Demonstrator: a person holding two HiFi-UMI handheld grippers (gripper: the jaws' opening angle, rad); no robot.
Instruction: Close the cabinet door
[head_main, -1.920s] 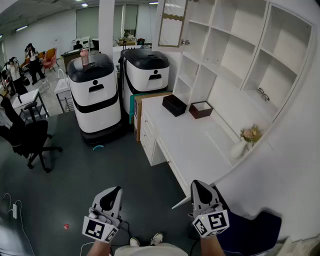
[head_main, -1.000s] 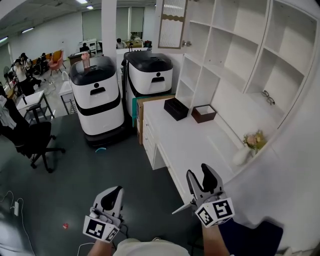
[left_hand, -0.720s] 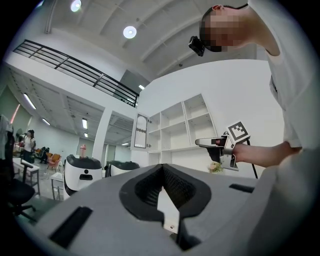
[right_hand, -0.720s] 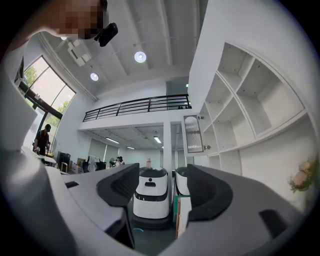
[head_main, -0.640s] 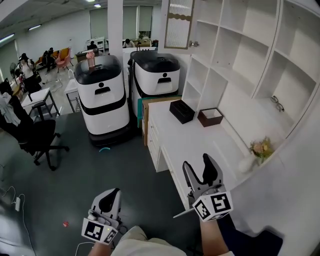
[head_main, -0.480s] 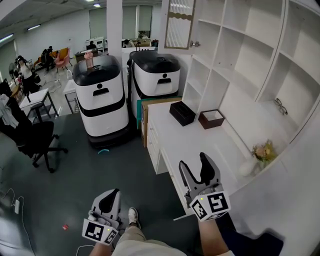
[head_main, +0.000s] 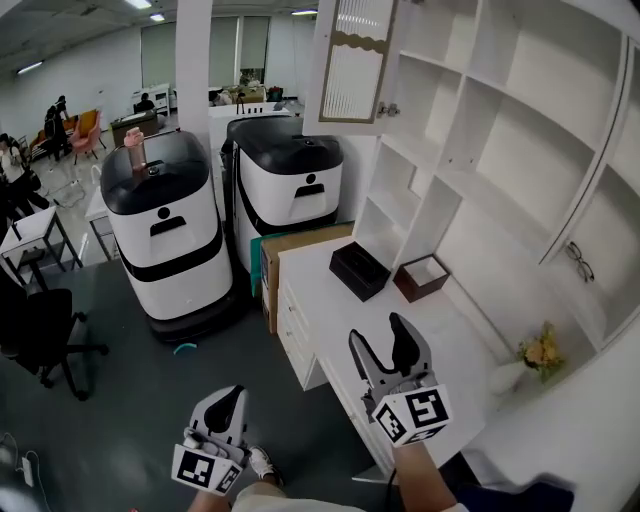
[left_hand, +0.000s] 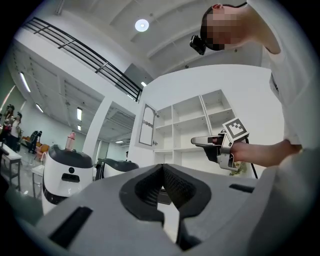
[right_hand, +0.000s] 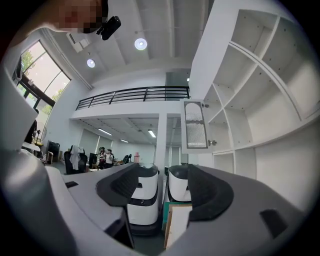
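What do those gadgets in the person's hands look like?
The left claw and right claw each have a white-grey plastic body, two black ribbed pads, and a white cube with black square markers. A thin black cable hangs from the right one, whose jaws have just been opening, nothing between them. The person wears a white top.

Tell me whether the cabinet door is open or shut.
Open. The cabinet door sticks out at an angle from the shelves rather than lying flat across their front, so the compartments beside it stand uncovered.
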